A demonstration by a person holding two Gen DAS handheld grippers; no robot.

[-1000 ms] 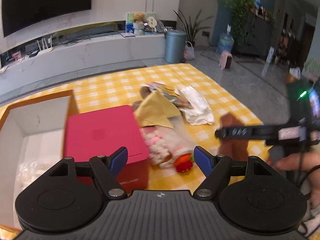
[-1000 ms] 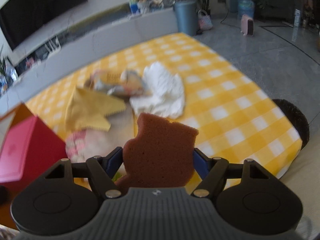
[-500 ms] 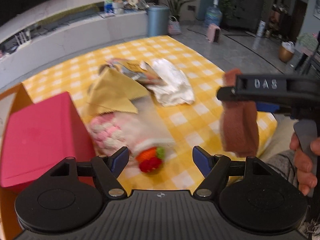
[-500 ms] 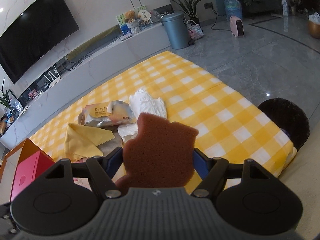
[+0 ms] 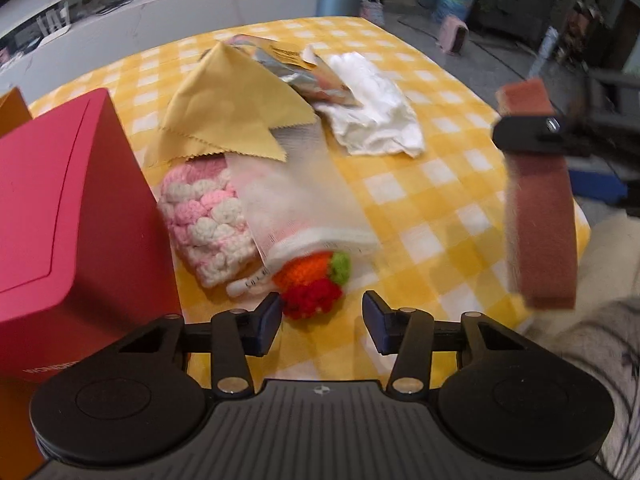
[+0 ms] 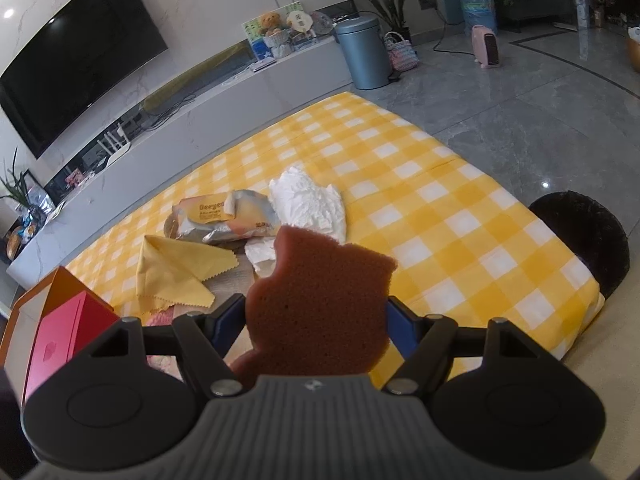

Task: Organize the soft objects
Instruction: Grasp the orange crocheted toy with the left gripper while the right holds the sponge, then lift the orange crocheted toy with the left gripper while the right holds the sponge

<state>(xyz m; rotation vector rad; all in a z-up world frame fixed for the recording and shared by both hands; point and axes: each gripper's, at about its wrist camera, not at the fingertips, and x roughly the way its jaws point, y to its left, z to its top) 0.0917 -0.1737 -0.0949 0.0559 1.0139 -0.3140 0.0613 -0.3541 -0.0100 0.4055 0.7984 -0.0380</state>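
Sponge clamped in right gripper, lower centre. Crochet toy just beyond left gripper, jaws half-open, just been narrowing, nothing pinched yet. Best centred on red part before squeezing.

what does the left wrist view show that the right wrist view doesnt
Only the left wrist view: the red and orange crochet piece just ahead of the left tool, whose jaws have just been closing with nothing pressed between them, and the mesh bag over the pink and white crochet item.

Only the right wrist view: the TV, blue bin and dark round stool.

Both: the brown sponge clamped in the right tool, yellow cloth, wipes pack, white cloth, red box and checked tablecloth.
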